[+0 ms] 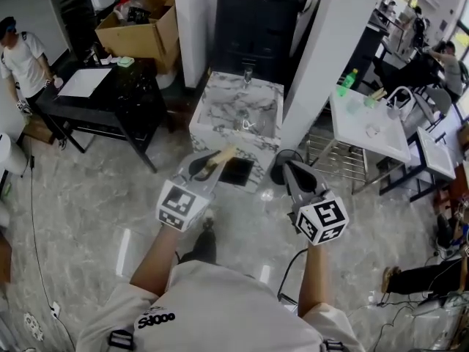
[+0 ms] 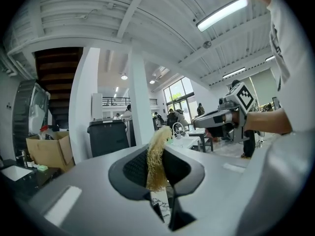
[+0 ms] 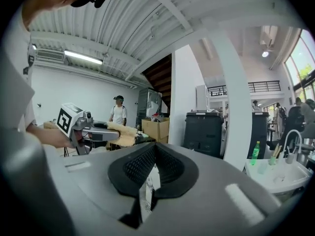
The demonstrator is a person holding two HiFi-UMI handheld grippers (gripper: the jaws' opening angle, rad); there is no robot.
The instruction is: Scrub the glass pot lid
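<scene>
My left gripper point(image 1: 218, 157) is shut on a yellowish fibrous scrubber point(image 1: 224, 153), held in the air above the floor in front of a marble sink point(image 1: 220, 112). In the left gripper view the scrubber point(image 2: 156, 156) is pinched between the black pads and sticks up past them. My right gripper point(image 1: 290, 169) hovers to the right at the same height, jaws closed with nothing between them point(image 3: 153, 163). A small shiny object point(image 1: 249, 125) lies in the basin; I cannot tell whether it is the glass lid. Each gripper shows in the other's view point(image 2: 216, 119) point(image 3: 96, 132).
A faucet point(image 1: 248, 74) stands at the sink's back, with a black cabinet point(image 1: 256, 13) behind. A white pillar point(image 1: 330, 57) rises at the right, beside a white sink table point(image 1: 370, 134) with a green bottle point(image 1: 346, 81). A black table point(image 1: 110, 94), cardboard box point(image 1: 143, 28) and a person point(image 1: 22, 61) are at the left.
</scene>
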